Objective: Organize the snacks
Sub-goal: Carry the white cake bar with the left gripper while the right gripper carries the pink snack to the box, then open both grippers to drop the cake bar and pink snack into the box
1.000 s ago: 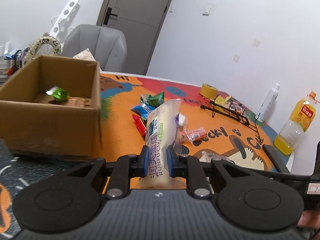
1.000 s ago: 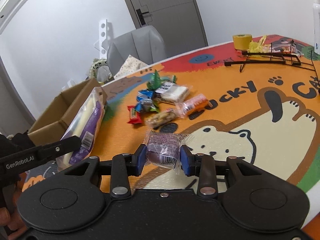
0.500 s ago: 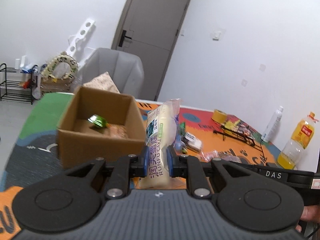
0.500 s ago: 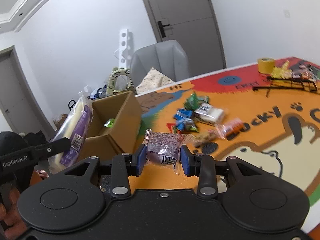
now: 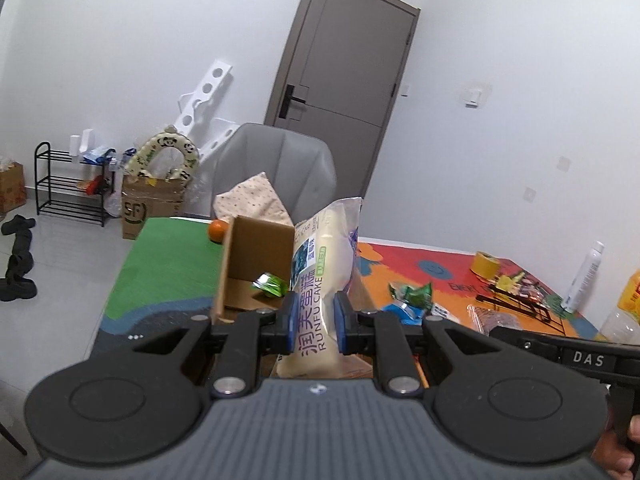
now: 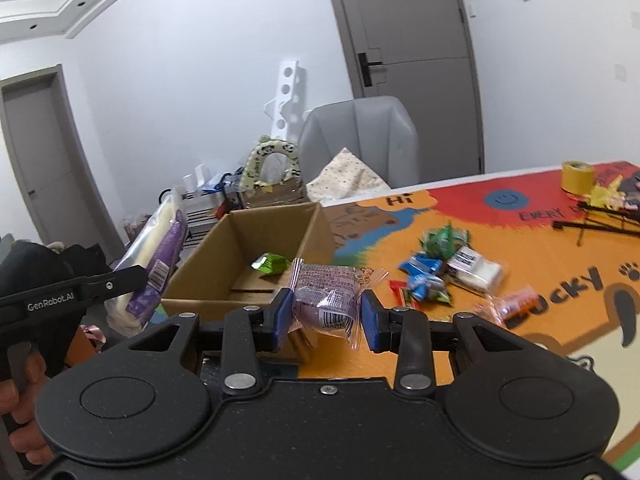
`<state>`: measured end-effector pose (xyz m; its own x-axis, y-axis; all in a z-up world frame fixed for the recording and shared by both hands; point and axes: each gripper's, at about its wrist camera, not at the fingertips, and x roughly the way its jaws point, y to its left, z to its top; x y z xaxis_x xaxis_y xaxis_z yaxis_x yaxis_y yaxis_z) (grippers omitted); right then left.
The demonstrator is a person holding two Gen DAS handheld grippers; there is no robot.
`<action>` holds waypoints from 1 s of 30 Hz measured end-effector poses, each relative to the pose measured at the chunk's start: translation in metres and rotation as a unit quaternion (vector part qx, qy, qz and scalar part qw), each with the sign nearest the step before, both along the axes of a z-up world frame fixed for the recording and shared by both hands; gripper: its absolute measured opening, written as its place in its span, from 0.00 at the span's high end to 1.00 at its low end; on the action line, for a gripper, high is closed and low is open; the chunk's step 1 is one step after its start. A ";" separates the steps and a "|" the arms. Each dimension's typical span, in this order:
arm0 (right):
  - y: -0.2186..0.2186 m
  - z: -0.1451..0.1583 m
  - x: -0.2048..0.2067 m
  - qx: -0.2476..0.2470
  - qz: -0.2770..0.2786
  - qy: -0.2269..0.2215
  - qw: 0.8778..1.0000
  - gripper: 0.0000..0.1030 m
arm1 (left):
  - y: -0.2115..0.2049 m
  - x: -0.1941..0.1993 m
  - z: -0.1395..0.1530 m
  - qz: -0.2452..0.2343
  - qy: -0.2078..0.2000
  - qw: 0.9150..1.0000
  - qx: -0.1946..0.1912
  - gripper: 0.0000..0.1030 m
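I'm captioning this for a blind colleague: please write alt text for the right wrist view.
The right gripper holds a small purple wrapped snack near an open cardboard box containing a green packet. More snacks lie scattered on the colourful table mat.

We saw the cardboard box at the left end of the table, with a small packet lying inside it. A long cake bag stood upright between the fingers of the left gripper, in front of the box. A wrapped bun sat between the fingers of the right gripper, near the box's front corner. To the right of the box a cluster of snacks lay on the table. Farther right were a wire rack and a tape roll. Behind the table stood a chair holding a cushion.
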<state>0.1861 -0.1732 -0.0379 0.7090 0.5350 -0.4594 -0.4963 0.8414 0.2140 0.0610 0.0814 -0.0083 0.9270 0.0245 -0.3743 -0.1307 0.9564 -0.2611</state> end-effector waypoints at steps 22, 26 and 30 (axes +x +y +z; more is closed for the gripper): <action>0.091 -0.007 0.055 -0.026 0.040 0.011 0.999 0.66 | 0.044 0.054 0.004 0.037 0.023 0.999 0.022 0.83; 0.099 -0.004 0.061 -0.021 0.042 0.011 0.999 0.66 | 0.047 0.068 0.003 0.037 0.031 0.999 0.021 0.83; 0.105 -0.001 0.068 0.000 0.044 0.004 0.999 0.55 | 0.047 0.081 -0.001 0.035 0.044 0.998 0.020 0.82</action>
<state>0.2544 -0.0680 -0.0386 0.6549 0.5953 -0.4655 -0.5669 0.7943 0.2182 0.1422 0.1283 -0.0088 0.8865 0.1040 -0.4508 -0.2177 0.9536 -0.2082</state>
